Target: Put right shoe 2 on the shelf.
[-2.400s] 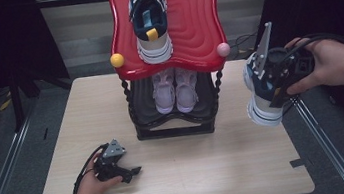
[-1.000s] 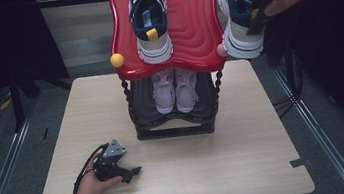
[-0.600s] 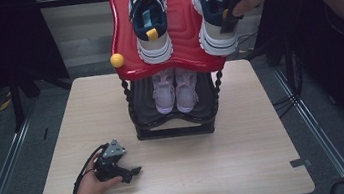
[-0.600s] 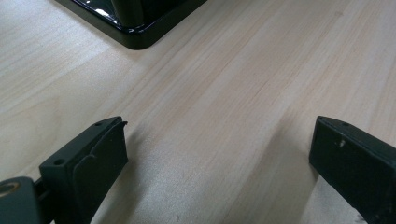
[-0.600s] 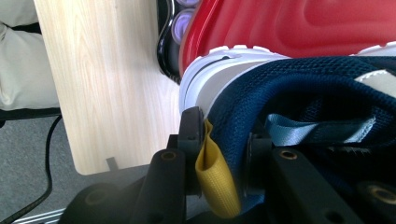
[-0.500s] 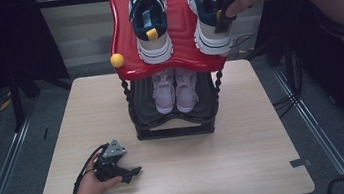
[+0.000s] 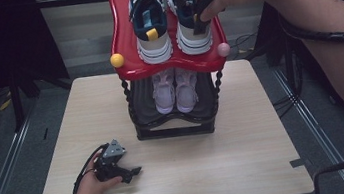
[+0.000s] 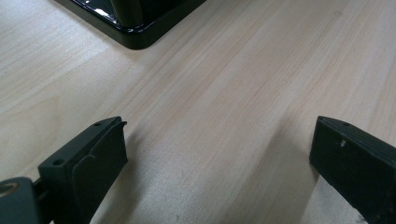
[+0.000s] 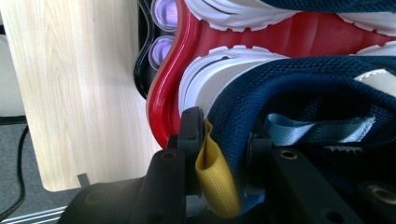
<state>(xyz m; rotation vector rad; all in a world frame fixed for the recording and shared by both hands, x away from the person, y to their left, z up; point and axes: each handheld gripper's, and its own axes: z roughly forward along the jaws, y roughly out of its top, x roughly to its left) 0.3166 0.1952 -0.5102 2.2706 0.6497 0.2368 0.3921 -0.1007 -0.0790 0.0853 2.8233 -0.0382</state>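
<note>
Right gripper view: the right tool (image 9: 219,140) clamps the heel of a navy sneaker (image 9: 299,93) on the red top shelf (image 9: 163,107). Left tool (image 7: 113,165) rests open on the table (image 7: 219,161).

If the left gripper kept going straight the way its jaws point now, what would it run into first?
Probably the black base of the shoe rack: the left gripper, jaws open over bare table, points toward its corner, though depth is hard to judge.
</note>
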